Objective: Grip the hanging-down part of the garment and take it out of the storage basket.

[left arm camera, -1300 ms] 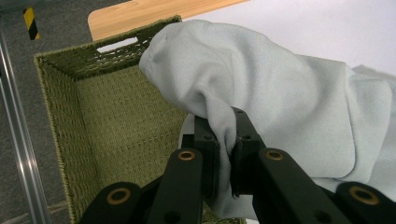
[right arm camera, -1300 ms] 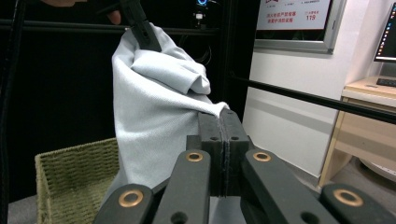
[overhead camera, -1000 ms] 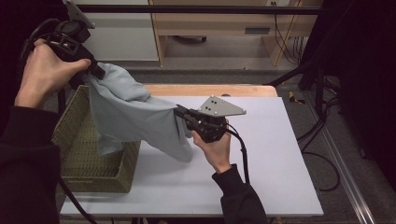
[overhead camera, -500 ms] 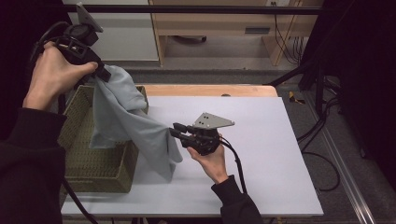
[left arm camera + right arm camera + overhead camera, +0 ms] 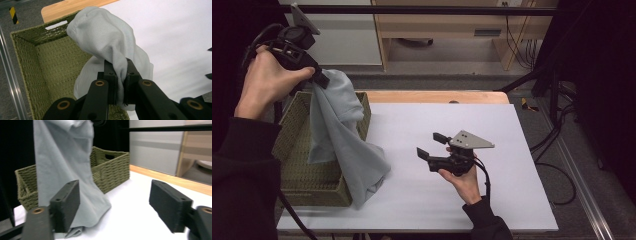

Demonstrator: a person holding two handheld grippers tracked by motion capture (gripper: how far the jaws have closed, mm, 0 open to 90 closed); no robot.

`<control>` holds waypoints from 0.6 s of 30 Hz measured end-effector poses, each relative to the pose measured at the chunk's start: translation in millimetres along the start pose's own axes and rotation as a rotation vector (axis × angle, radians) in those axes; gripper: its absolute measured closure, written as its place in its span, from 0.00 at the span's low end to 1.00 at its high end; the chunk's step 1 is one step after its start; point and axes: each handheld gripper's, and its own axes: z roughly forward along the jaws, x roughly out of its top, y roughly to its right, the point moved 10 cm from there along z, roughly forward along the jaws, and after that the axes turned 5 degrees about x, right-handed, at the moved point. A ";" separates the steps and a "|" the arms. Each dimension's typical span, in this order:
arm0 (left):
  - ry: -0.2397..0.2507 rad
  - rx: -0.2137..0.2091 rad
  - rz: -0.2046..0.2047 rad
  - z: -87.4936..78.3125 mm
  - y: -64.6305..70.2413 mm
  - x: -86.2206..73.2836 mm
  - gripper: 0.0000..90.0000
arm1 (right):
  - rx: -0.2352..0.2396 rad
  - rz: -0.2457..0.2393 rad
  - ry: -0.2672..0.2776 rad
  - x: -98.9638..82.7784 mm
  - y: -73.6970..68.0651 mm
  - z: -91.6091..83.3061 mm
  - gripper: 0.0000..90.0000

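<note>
White bench (image 5: 512, 200) takes up most of the scene, with a wooden strip along its far edge. Green woven basket (image 5: 294, 170) sits at the bench's left end, open top, a cut-out handle slot in its end wall. Grey cloth (image 5: 344, 145) is the main item: it hangs from up high over the basket's right wall, the upper part bunched, the lower part draped down outside the basket, its bottom end crumpled on the bench just beside the basket's near right corner. In the left gripper view part of the cloth (image 5: 105, 40) also falls inside the basket (image 5: 50, 65). Left hand (image 5: 264, 82) is raised above the basket's far left corner holding the left gripper (image 5: 319, 79), jaws pressed together on a pinched fold at the top of the cloth; the fold is squeezed flat between the two pads, seen clearly in the left gripper view (image 5: 121, 85). Right hand (image 5: 464, 182) is low over the middle of the bench, holding the right gripper (image 5: 432, 145) pointed left toward the cloth, grey three-cornered plate on top. Its jaws have just been opening and stand wide apart, nothing between them; in the right gripper view (image 5: 115, 205) the cloth (image 5: 65, 162) hangs beyond the left jaw, clear of the pads.
</note>
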 end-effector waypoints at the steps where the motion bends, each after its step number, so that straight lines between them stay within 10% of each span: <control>1: 0.001 0.002 0.005 0.3 0.2 0.1 0.92 | -0.010 0.000 0.002 -0.6 2.2 -4.0 0.22; 18: 0.009 -0.006 0.006 0.8 -1.7 -1.5 0.92 | -0.142 -0.006 0.049 -15.8 31.4 -65.4 0.05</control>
